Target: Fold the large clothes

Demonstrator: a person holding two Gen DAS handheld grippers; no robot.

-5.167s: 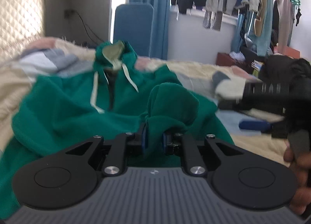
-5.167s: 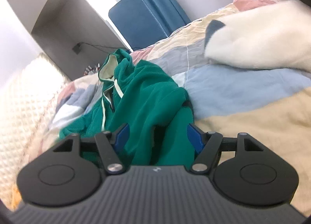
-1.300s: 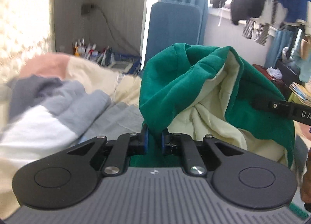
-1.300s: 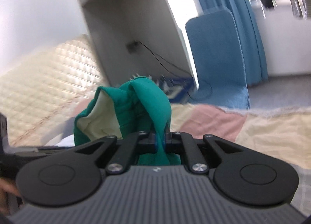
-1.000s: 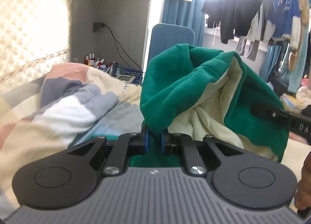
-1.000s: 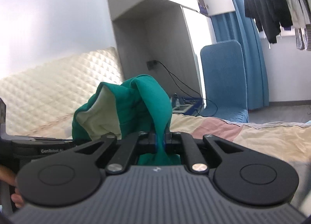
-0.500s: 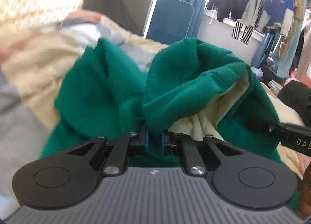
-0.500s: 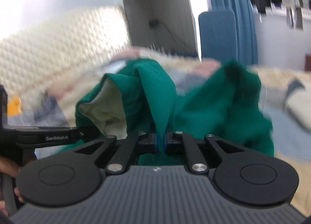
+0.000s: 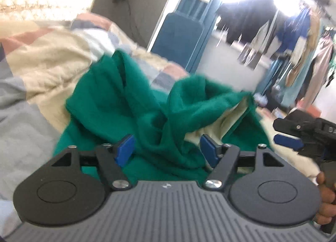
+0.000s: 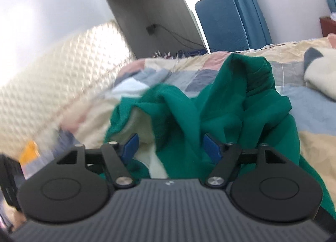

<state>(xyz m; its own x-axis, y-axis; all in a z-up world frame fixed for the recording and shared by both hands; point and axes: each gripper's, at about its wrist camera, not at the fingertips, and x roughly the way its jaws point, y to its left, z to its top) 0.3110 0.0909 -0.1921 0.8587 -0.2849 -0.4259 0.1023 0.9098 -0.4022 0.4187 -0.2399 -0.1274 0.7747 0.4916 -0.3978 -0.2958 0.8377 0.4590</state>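
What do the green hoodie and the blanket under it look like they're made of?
Green hoodie: soft, matte knit, probably fleece; it slumps in thick rounded folds and its cream lining looks fuzzy. Blanket: patchwork in pastel blocks, likely quilted cotton; fine creases and stitched seams show, with no sheen.

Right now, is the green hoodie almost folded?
Not yet. Done: the hoodie lies on the bed, its hood flopped over the body. In hand: nothing; the left gripper and right gripper are opening, fabric loose between them. Left: smoothing the bunches and the tidy folds.

2 wrist views, close, sharing hoodie point(image 9: 130, 103)
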